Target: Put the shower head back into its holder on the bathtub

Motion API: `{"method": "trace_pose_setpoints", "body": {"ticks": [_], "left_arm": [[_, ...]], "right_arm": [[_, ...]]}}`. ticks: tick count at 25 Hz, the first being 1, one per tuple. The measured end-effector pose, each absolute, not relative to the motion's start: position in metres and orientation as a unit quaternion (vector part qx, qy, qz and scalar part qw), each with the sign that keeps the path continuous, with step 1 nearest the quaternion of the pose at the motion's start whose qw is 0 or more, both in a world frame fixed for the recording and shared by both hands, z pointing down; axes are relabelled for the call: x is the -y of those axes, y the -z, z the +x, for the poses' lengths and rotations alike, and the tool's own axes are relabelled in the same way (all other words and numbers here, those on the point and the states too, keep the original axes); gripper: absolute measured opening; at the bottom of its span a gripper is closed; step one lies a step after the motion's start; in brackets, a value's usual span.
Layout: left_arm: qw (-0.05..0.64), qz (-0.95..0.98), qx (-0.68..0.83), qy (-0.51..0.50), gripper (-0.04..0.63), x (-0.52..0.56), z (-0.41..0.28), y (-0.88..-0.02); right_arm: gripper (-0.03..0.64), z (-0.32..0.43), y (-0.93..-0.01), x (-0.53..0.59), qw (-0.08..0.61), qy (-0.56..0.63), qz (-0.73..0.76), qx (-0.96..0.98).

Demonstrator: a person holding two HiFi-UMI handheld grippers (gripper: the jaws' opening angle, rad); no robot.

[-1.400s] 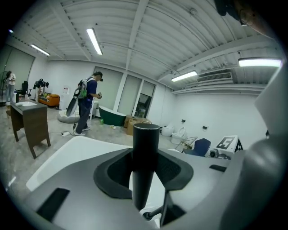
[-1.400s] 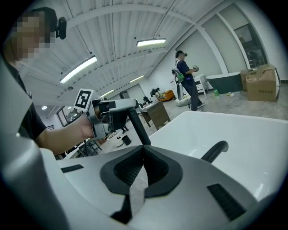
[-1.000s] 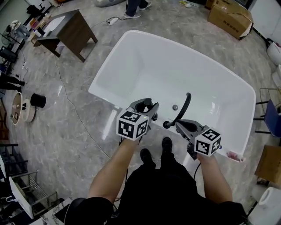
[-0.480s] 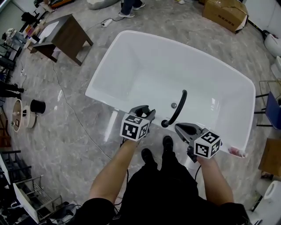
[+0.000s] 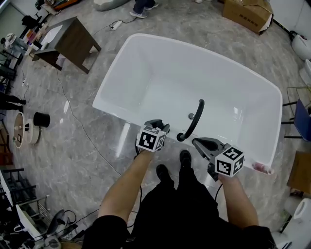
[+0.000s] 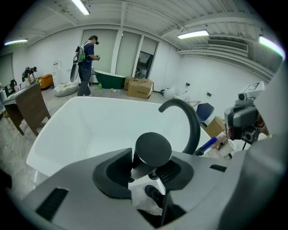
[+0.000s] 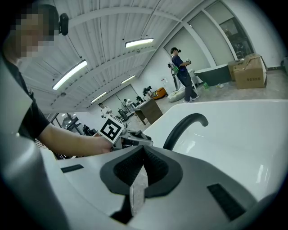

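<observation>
My left gripper point(image 6: 146, 168) is shut on the shower head point(image 6: 153, 150), a dark cylinder whose round end faces the camera; both pads press its sides. In the head view this gripper point(image 5: 158, 128) hangs over the near rim of the white bathtub point(image 5: 146, 73), just left of the base of the black curved faucet point(image 5: 193, 119). The shower head and its holder are hidden under the gripper there. My right gripper point(image 5: 199, 143) is shut with nothing in it, pads together point(image 7: 143, 155), and sits right of the faucet point(image 7: 180, 128) by the rim.
A wooden table point(image 5: 73, 41) and a black cable point(image 5: 82, 126) lie left of the tub. A cardboard box point(image 5: 248, 12) stands beyond it, a blue chair point(image 5: 303, 126) to the right. A person point(image 6: 85, 63) stands far off. My feet point(image 5: 172, 165) are against the tub.
My left gripper has sunk with the shower head toward the tub's near rim, beside the faucet's base. The right gripper has stayed about where it was.
</observation>
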State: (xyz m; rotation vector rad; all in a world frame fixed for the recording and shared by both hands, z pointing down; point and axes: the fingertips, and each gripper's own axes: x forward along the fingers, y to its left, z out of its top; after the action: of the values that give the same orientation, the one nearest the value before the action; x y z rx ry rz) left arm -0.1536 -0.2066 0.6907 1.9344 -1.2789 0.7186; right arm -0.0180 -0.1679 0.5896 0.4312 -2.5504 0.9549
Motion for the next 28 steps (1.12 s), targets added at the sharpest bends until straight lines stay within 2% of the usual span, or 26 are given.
{"method": "trace_pose_setpoints", "body": {"ticks": [18, 28], "left_arm": [[0.374, 0.728, 0.464, -0.338, 0.153, 0.210, -0.148, -0.749], [0.418, 0.695, 0.463, -0.358, 0.160, 0.197, -0.153, -0.779]], "right_arm": [[0.017, -0.014, -0.608, 0.175, 0.206, -0.350, 0.145, 0.902], [0.017, -0.003, -0.603, 0.182, 0.214, -0.343, 0.140, 0.904]]}}
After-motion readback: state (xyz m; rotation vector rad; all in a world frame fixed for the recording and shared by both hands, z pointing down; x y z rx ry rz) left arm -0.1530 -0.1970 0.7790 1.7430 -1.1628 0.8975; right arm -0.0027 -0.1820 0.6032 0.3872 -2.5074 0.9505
